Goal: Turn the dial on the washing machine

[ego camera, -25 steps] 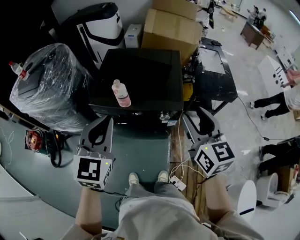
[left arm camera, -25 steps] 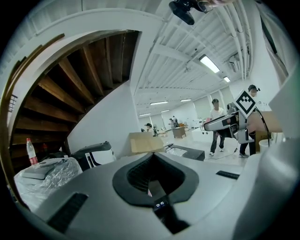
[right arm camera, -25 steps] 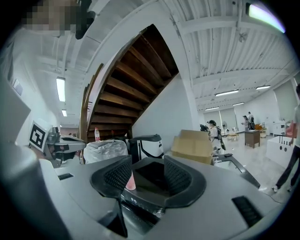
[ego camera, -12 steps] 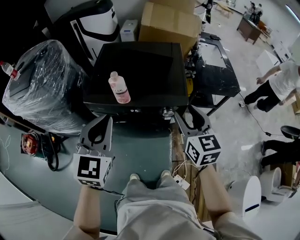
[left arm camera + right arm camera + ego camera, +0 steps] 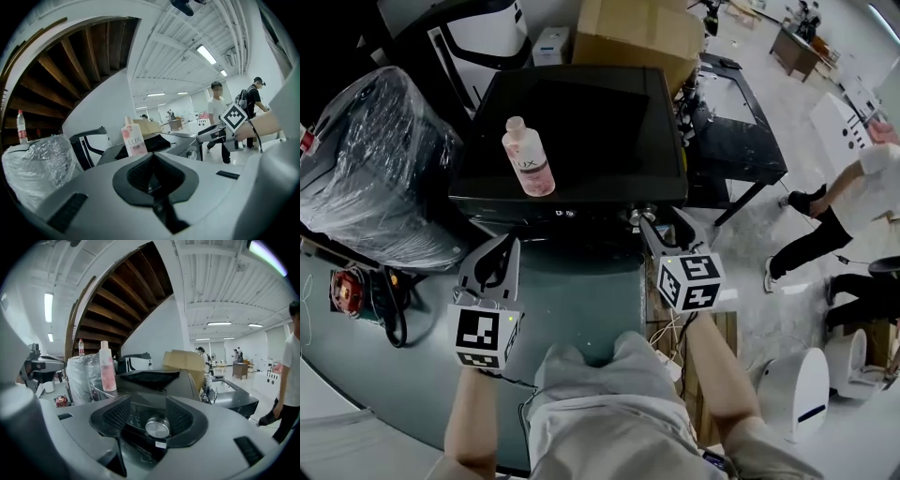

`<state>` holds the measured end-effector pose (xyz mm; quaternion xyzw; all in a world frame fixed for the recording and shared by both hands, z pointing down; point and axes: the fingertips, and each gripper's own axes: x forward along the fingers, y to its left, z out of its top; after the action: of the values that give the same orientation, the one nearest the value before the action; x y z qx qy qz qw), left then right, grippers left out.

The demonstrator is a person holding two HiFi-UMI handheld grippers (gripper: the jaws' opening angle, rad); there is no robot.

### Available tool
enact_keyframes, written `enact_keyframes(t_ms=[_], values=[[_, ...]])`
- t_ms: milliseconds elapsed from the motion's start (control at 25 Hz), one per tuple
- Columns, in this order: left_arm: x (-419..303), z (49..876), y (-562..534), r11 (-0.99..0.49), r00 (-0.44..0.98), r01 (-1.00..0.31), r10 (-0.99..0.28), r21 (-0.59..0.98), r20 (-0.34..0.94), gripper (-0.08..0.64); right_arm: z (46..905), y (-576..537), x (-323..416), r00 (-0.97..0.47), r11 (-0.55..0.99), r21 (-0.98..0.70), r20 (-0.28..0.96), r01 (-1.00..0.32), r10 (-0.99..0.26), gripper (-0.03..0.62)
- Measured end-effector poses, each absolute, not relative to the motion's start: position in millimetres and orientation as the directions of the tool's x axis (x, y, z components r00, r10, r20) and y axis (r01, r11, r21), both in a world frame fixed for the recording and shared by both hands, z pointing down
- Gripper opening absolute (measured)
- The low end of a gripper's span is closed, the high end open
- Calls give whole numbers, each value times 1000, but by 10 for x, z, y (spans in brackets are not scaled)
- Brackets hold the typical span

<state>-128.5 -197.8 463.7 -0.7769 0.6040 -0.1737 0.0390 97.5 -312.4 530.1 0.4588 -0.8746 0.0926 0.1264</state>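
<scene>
The black washing machine point(image 5: 581, 112) stands in front of me, with its silver dial point(image 5: 636, 217) at the front right corner. My right gripper point(image 5: 664, 225) is close up to the dial point(image 5: 157, 427), which sits between the two pads point(image 5: 111, 417) in the right gripper view. The jaws are opening and the pads do not touch the dial. My left gripper point(image 5: 499, 246) hangs before the machine's left front, shut and empty point(image 5: 152, 176). A pink bottle point(image 5: 528, 159) stands on the lid.
A plastic-wrapped bundle point(image 5: 375, 159) sits left of the machine. A cardboard box point(image 5: 642, 33) is behind it and a black table point(image 5: 731, 122) to its right. A person point(image 5: 853, 187) walks at the far right. A white bin point(image 5: 802, 398) stands by my right leg.
My right gripper has moved left and forward, up to the dial. The left gripper has barely moved. The person at the right has walked on.
</scene>
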Motion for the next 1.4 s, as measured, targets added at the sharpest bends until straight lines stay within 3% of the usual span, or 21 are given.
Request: enact_keyframes(t_ms=[440,680,840,1040,1400], values=[[-1381,5393,-2152,-293,222,-928,-931,-231,290,20,6221,-3470,942,-483,495,-74,381,-866,-788,258],[-1402,5499,-2195,-309,238,-926,-923,-218,301,20,6336,-3525,946,-420,467,25,396,-884,-816,258],[-1414,5555,-2220,-314,243,-927,-919,-206,310,20,6318,-3515,873,-389,483,180,389,-857,-835,259],[-1378,5632,-2228,-331,256,-923,-910,-197,326,20,6288,-3474,772,-346,501,472,379,-726,-858,261],[-1351,5721,-2241,-350,269,-917,-897,-192,350,20,6414,-3441,657,-298,497,783,406,-373,-864,261]])
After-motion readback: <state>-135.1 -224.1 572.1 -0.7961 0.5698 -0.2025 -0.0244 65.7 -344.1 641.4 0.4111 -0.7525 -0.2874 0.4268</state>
